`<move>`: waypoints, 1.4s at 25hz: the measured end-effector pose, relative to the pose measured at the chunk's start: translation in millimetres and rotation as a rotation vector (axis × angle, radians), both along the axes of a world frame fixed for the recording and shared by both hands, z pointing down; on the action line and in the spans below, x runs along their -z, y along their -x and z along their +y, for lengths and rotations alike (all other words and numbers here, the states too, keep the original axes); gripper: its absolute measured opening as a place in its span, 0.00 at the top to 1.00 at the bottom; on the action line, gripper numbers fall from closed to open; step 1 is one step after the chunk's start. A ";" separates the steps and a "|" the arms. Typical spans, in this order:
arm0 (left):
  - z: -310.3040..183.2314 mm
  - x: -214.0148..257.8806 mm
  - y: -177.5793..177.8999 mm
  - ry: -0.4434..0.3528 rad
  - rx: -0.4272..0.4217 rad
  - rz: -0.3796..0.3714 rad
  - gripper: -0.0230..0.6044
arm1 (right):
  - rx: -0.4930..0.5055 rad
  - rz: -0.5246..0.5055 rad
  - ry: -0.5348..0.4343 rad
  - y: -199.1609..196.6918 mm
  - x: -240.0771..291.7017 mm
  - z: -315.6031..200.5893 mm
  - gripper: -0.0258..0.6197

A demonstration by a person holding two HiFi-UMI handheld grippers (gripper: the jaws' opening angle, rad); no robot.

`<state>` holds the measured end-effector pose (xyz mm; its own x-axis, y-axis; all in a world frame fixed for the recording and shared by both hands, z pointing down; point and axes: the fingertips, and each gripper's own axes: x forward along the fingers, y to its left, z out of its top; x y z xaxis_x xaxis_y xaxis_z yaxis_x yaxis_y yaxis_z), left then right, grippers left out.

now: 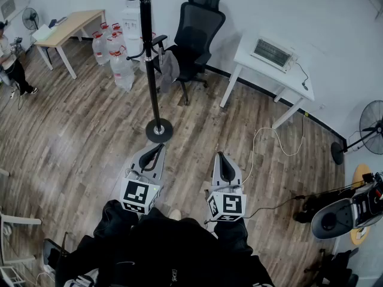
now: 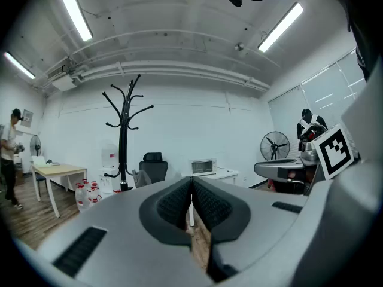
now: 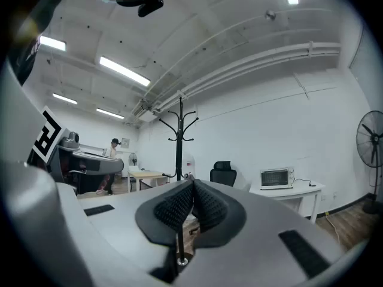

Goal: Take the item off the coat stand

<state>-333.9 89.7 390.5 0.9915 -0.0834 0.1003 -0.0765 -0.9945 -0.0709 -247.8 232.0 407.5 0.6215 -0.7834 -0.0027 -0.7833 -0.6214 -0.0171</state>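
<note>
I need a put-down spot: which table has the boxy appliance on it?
The white table right of the coat stand; the other table is wooden, far left.

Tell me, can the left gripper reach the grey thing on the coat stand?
Probably not from here: the left gripper, jaws shut, is short of the coat stand where the grey thing hangs. Only floor lies between.

Floor (image 1: pixel 90 130): brown wood planks.
Walls (image 1: pixel 311 17): plain white.
Ceiling lights (image 2: pixel 72 8): long tubes, lit.
Furniture: black office chair (image 1: pixel 197 34) beside white desk (image 1: pixel 269 70); wooden desk (image 1: pixel 69 28) far left; standing fan (image 1: pixel 374 124) at right.
</note>
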 end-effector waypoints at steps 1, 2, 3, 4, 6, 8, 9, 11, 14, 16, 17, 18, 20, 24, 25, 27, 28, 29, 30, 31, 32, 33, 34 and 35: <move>2.1 0.2 -1.8 0.000 -0.002 0.001 0.93 | -0.001 0.003 0.001 -1.3 0.3 1.8 0.94; 4.1 0.3 -3.5 -0.001 -0.004 0.002 0.93 | -0.002 0.004 0.001 -2.6 0.6 3.6 0.94; 6.0 0.3 -5.4 -0.001 -0.006 0.003 0.93 | -0.003 0.004 -0.002 -3.9 0.9 5.5 0.94; 7.8 0.2 -7.3 -0.001 -0.008 0.003 0.93 | -0.006 0.002 -0.008 -5.5 1.2 7.7 0.94; 11.4 -0.8 -11.4 0.000 -0.014 0.001 0.93 | -0.016 -0.008 -0.025 -9.4 1.5 13.2 0.94; 15.5 -2.1 -14.8 0.002 -0.021 -0.001 0.93 | -0.030 -0.012 -0.033 -13.2 1.4 19.9 0.94; 17.6 -2.8 -16.1 0.002 -0.024 -0.001 0.93 | -0.035 -0.012 -0.033 -14.6 1.3 23.0 0.94; 21.5 -3.7 -19.0 0.003 -0.033 0.000 0.93 | -0.045 -0.009 -0.029 -16.8 1.6 28.5 0.94; 26.5 -4.7 -24.9 0.005 -0.053 -0.003 0.93 | -0.066 -0.003 -0.017 -18.5 1.3 35.3 0.94; 30.3 -6.0 -30.8 0.007 -0.072 -0.002 0.93 | -0.086 0.002 -0.005 -20.1 -1.1 40.9 0.94; 32.5 -6.4 -34.8 0.007 -0.084 -0.002 0.93 | -0.099 0.004 0.001 -21.9 -2.3 44.2 0.94; 34.8 -6.8 -39.4 0.008 -0.097 -0.001 0.93 | -0.114 0.005 0.005 -24.4 -3.2 47.7 0.94; 39.7 -7.6 -49.3 0.009 -0.125 -0.003 0.93 | -0.144 0.005 0.011 -30.9 -4.1 55.0 0.94; 48.5 -11.2 -72.5 0.011 -0.171 -0.005 0.93 | -0.187 0.007 0.021 -48.4 -6.5 66.6 0.94; 50.0 -12.8 -79.2 0.012 -0.181 -0.007 0.93 | -0.196 0.007 0.022 -53.7 -7.9 68.5 0.94; 51.5 -15.8 -93.8 0.015 -0.202 -0.009 0.93 | -0.213 0.007 0.026 -64.5 -10.7 70.2 0.94; 51.6 -17.3 -102.1 0.017 -0.212 -0.009 0.93 | -0.221 0.007 0.029 -70.7 -12.0 70.3 0.94; 51.1 -18.8 -111.4 0.018 -0.221 -0.009 0.93 | -0.229 0.007 0.033 -77.9 -13.5 69.8 0.94; 50.1 -20.2 -121.5 0.020 -0.230 -0.009 0.93 | -0.236 0.006 0.036 -86.0 -14.9 69.0 0.94; 48.4 -21.7 -132.2 0.021 -0.238 -0.010 0.93 | -0.242 0.006 0.037 -94.9 -16.2 67.4 0.94; 45.9 -23.2 -143.7 0.023 -0.246 -0.010 0.93 | -0.249 0.005 0.038 -104.5 -17.2 65.1 0.94; 42.7 -24.7 -156.0 0.024 -0.252 -0.012 0.93 | -0.255 0.005 0.038 -114.7 -18.0 62.3 0.94; 39.4 -26.1 -169.0 0.025 -0.259 -0.015 0.93 | -0.261 0.003 0.039 -125.7 -18.8 59.4 0.94; 36.4 -27.1 -182.6 0.027 -0.266 -0.020 0.93 | -0.268 -0.001 0.041 -137.6 -19.6 56.6 0.94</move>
